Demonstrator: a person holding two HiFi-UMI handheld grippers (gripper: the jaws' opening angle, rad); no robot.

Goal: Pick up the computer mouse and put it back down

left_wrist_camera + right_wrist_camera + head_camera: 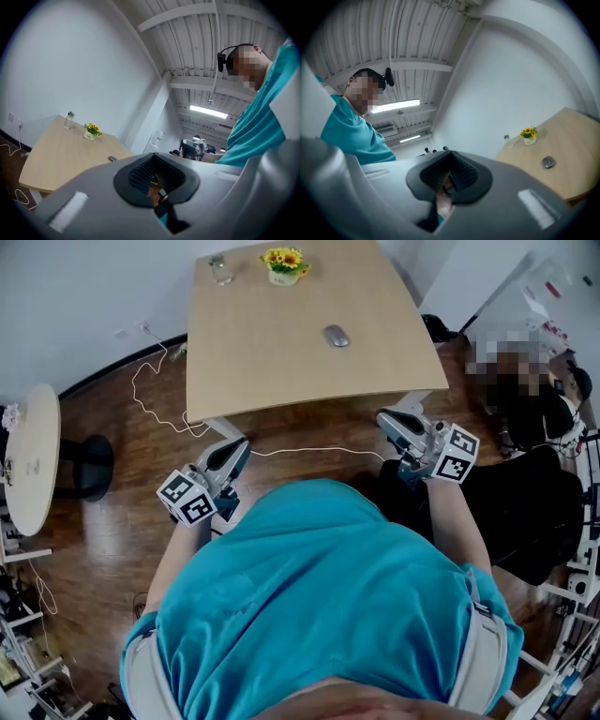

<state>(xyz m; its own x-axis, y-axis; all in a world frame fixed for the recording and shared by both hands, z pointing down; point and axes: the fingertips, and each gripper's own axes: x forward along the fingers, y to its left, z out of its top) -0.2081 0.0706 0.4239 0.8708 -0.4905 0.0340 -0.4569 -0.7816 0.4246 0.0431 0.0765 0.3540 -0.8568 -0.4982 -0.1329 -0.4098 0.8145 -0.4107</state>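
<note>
With my left tongs (236, 448) and right tongs (388, 418) both closed on nothing, short of the worktop (272, 362) where the computer mouse (337, 336) lies well beyond, reaching in unopened would probably just shove it away.

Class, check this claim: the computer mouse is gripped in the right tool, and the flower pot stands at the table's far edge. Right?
No. The head view shows the computer mouse lying free on the table, not gripped in the right tool. The flower pot does stand at the table's far edge.
</note>
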